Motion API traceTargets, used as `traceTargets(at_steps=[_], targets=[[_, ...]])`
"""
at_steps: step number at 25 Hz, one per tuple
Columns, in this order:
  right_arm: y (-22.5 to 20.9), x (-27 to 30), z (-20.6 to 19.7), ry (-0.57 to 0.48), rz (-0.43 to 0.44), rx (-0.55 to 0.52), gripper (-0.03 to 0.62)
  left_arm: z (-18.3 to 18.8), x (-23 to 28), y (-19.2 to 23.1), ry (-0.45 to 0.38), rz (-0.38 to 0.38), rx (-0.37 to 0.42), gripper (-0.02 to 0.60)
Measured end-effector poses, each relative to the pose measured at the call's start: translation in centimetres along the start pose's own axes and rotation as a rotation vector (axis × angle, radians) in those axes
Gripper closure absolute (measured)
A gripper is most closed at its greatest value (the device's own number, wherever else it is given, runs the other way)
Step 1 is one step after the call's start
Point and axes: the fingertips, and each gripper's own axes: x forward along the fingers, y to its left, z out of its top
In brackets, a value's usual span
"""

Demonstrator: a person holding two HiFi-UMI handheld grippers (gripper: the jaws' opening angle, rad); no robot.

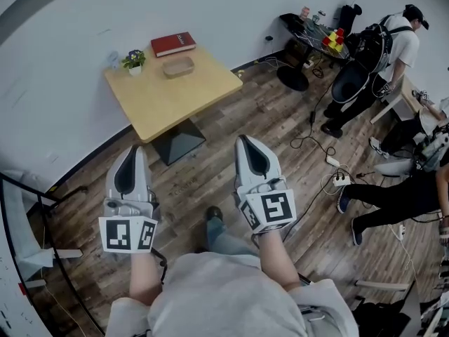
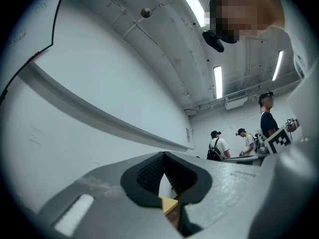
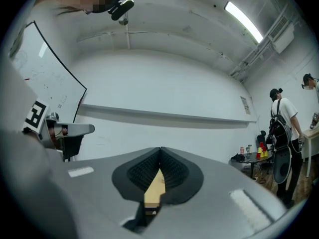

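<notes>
I hold both claws out over the wood floor (image 1: 280, 118), side by side, each with its long axis pointing ahead toward the square wooden table (image 1: 168, 100) by the white wall. My left claw (image 1: 137, 149) has its jaws closed tip to tip with nothing between the ribbed pads; the left gripper view shows only a sliver of the table's yellow top through the gap behind the tips. My right claw (image 1: 243, 140) is likewise closed and empty, with the same yellow wood showing through its gap. Neither claw touches the table: the left tip stands near the edge closest to me, above the dark pedestal base (image 1: 179, 144), and the right tip is off the table's near right corner. At the far edge lies a red book (image 1: 173, 43), its long axis along that edge. Just in front of it sits a shallow wooden tray (image 1: 178, 67), lengthwise the same way, showing only its bare bottom. Near the far left corner a small white pot (image 1: 135, 69) stands upright and holds a little green plant with flowers
</notes>
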Motion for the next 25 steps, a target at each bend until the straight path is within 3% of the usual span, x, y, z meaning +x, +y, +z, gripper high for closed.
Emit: traceTargets(at_steps=[25], targets=[[-9.6,15.7,-0.6,-0.035,0.074,0.035,0.592,-2.7,16.0,3.8,-0.011,0.076,0.025,0.577]])
